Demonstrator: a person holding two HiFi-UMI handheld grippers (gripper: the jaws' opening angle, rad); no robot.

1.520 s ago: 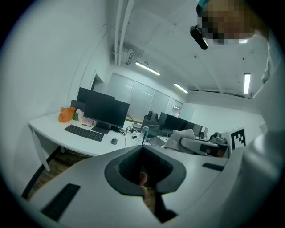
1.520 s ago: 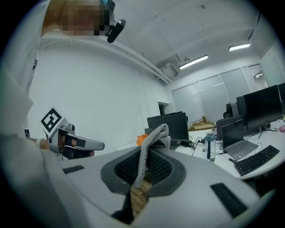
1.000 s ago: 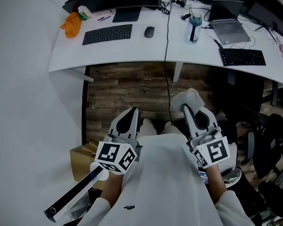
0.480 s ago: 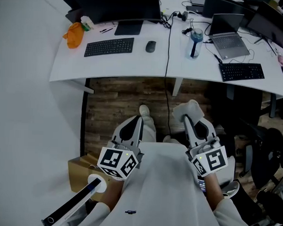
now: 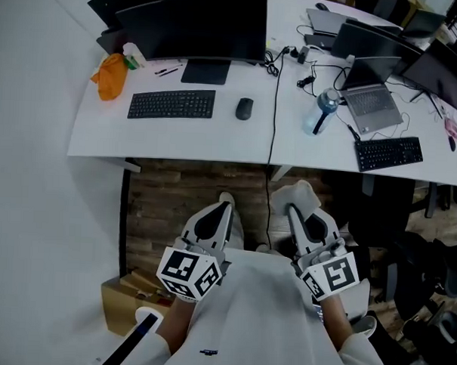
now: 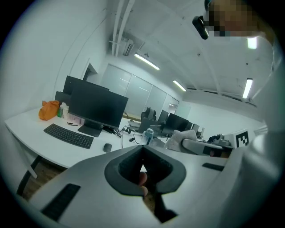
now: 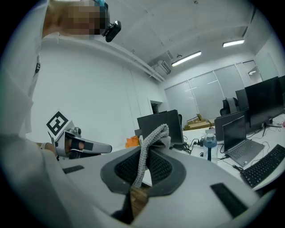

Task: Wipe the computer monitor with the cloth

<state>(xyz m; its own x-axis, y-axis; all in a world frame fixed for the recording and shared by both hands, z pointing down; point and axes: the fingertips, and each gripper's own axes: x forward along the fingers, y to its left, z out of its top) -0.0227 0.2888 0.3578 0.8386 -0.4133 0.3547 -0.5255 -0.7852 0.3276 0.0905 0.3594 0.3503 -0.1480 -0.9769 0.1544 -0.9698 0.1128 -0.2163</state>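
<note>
Two pairs of tongs sit low in front of the person, above a white garment and just short of the tabletop's (image 5: 215, 143) near edge. The left tongs (image 5: 222, 208) are clenched, with the jaws pressed together and nothing between them. The right tongs (image 5: 294, 209) are clamped on a pale knitted cloth (image 5: 304, 192). In the right gripper view the cloth stands up between the two dark pads in a twisted fold and bunches above the tips. A cardboard box (image 5: 121, 302) rests on the wooden floor (image 5: 175, 194) to the left of the left tongs. On the white, curved tabletop beyond, a black keyboard (image 5: 171, 104) and a mouse (image 5: 244, 108) lie side by side. A dark cable (image 5: 276, 104) runs across the surface to their right. The monitor (image 5: 194, 25), its screen dark, stands behind the keyboard and well apart from the cloth. An orange bundle (image 5: 110, 76) lies to the monitor's left. To the right stand a water bottle (image 5: 322, 110), an open laptop (image 5: 372, 101) and a second keyboard (image 5: 388, 153).
</note>
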